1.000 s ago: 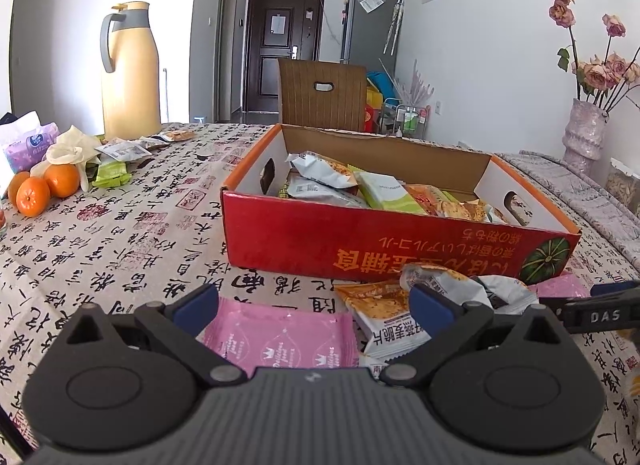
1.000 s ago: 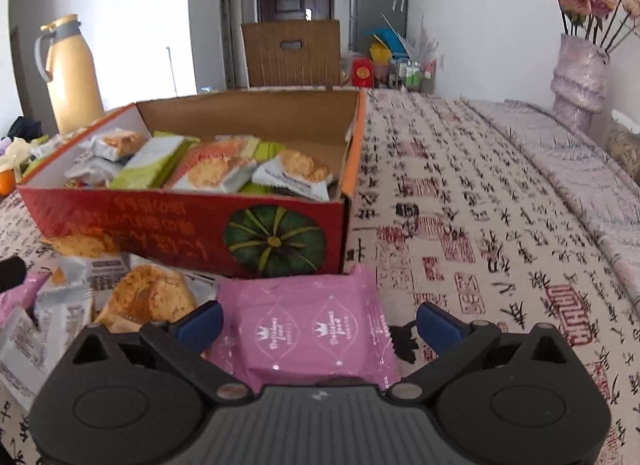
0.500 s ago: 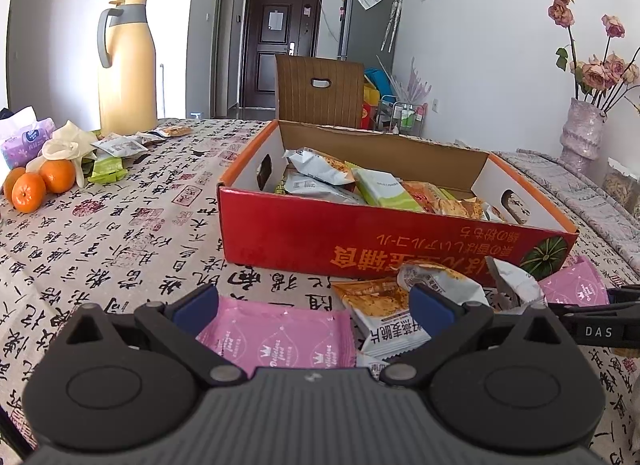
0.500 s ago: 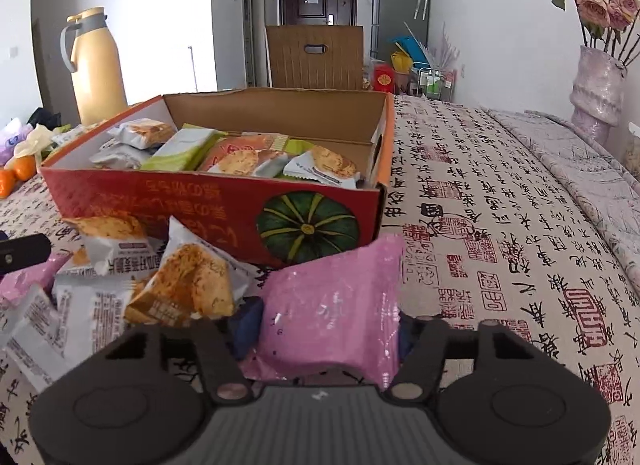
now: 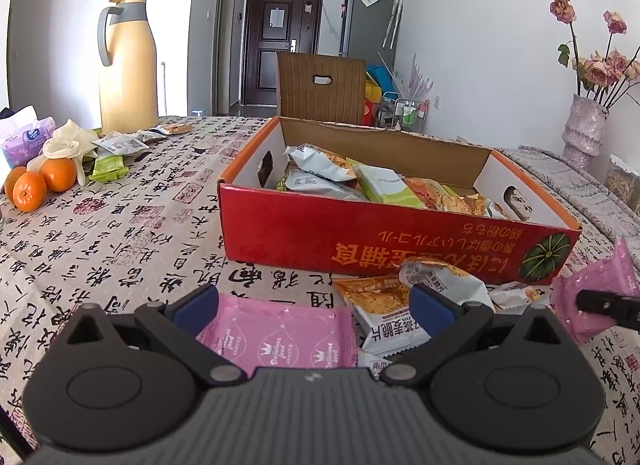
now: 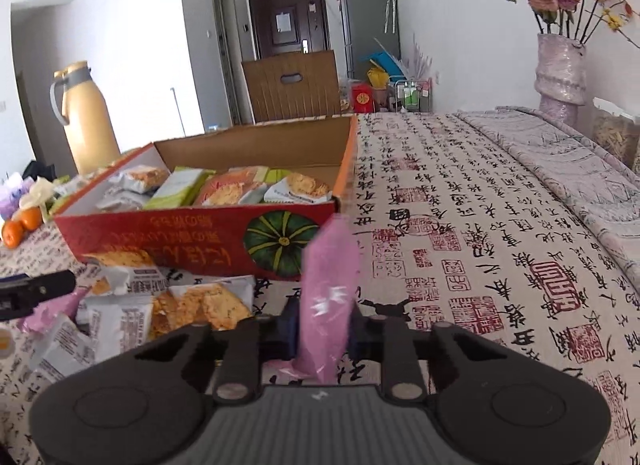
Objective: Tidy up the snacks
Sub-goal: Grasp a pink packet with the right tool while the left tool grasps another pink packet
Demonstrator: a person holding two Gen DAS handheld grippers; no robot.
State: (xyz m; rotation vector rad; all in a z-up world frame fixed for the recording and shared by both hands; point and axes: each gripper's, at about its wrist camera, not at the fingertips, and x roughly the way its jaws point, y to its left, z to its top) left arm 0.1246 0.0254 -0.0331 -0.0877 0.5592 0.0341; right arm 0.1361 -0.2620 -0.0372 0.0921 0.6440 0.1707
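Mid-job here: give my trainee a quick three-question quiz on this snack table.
1. True or false: the right tool is shut on a pink snack packet.
2. What lies between the left tool's open fingers? A) an orange B) a second pink packet C) nothing
3. Fill in: the red cardboard box already holds several ____.

Key: 1 true; 2 B; 3 snack packets.

Loose snack packets (image 5: 404,305) crowded the cloth before the red box (image 5: 384,241); bare tablecloth (image 6: 500,245) lay open to its right.
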